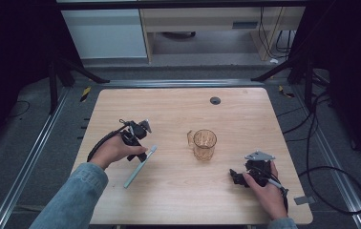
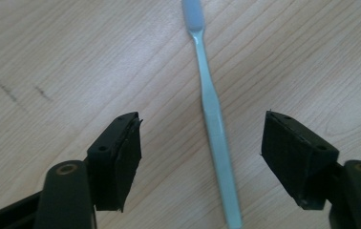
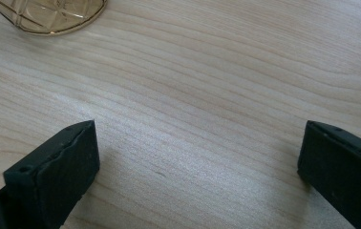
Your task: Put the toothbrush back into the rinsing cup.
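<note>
On the surface (image 1: pixel 178 186) nothing seems done yet: the toothbrush (image 1: pixel 141 166) lies flat at near left, the amber cup (image 1: pixel 204 144) stands empty at centre. Left tongs (image 2: pixel 202 152) hang wide apart astride the brush handle, gripping nothing. Right tongs (image 3: pixel 197 171) gape over bare wood, near right of the cup, holding nothing.

left claw (image 2: pixel 200 157) jaws spread wide, tilted down | right claw (image 3: pixel 197 167) jaws spread wide, low over table
</note>
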{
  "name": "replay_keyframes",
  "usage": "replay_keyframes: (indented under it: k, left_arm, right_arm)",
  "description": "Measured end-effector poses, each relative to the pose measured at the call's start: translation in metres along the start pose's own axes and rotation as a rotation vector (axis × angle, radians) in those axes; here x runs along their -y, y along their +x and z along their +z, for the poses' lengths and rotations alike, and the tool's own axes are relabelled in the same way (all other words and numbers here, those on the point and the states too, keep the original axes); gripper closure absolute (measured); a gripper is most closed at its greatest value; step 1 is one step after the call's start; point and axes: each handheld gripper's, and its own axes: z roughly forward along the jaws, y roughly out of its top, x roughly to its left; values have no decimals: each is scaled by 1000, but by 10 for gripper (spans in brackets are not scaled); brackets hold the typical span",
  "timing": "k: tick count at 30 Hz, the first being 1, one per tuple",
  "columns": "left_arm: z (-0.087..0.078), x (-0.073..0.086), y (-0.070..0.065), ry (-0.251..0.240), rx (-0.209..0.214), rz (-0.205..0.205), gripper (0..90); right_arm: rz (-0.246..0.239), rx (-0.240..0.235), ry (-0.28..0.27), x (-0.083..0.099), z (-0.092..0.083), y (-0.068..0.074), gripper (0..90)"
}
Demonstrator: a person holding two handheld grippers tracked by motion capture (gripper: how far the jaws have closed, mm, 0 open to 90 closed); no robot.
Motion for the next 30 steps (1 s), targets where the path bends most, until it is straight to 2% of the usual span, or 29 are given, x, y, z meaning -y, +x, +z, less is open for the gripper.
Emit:
replay_keyframes:
  k: [5, 13, 15, 20, 30]
  left_arm:
    - [13, -1, -4, 17, 12, -16, 356]
    - [22, -3, -8, 28, 19, -38, 390]
    - [24, -3, -7, 27, 16, -43, 403]
    - [27, 1, 0, 22, 36, -84, 459]
    - [32, -2, -1, 64, 47, -87, 558]
  right_arm:
    - [-1, 2, 1, 0, 0, 0, 7]
    - [1, 1, 0, 0, 0, 0, 7]
    - [0, 2, 1, 0, 0, 0, 7]
    - [-2, 2, -1, 0, 0, 0, 7]
    - [1, 0, -1, 0, 0, 0, 7]
